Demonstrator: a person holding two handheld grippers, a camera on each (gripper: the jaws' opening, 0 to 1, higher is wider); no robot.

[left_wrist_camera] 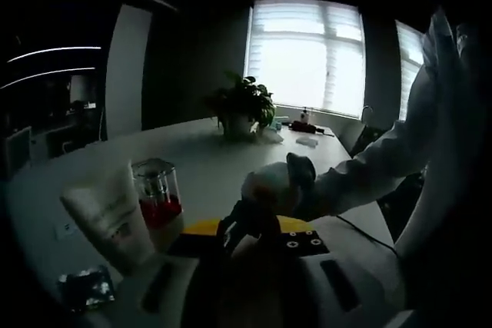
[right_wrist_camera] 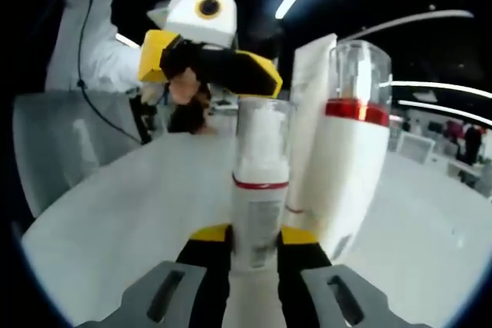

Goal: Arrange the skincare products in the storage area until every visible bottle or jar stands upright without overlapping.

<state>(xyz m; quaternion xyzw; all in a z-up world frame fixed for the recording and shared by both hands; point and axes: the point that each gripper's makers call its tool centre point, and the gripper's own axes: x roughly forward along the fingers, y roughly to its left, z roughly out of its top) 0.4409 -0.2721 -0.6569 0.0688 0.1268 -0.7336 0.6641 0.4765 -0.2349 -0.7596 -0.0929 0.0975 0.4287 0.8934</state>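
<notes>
In the right gripper view my right gripper is shut on the base of a white bottle with a clear cap and a thin red line, held upright. Just to its right stand a larger white bottle with a red band and clear cap, and a white tube behind it. The left gripper faces me across the table. In the left gripper view the tube and the red-band bottle stand at the left. My left gripper is dark and blurred. A gloved hand is just beyond it.
A potted plant and small items sit at the far end of the white table, before bright windows. A foil packet lies near the lower left. A person in white sleeves is at the right. A grey chair back stands at the table's left.
</notes>
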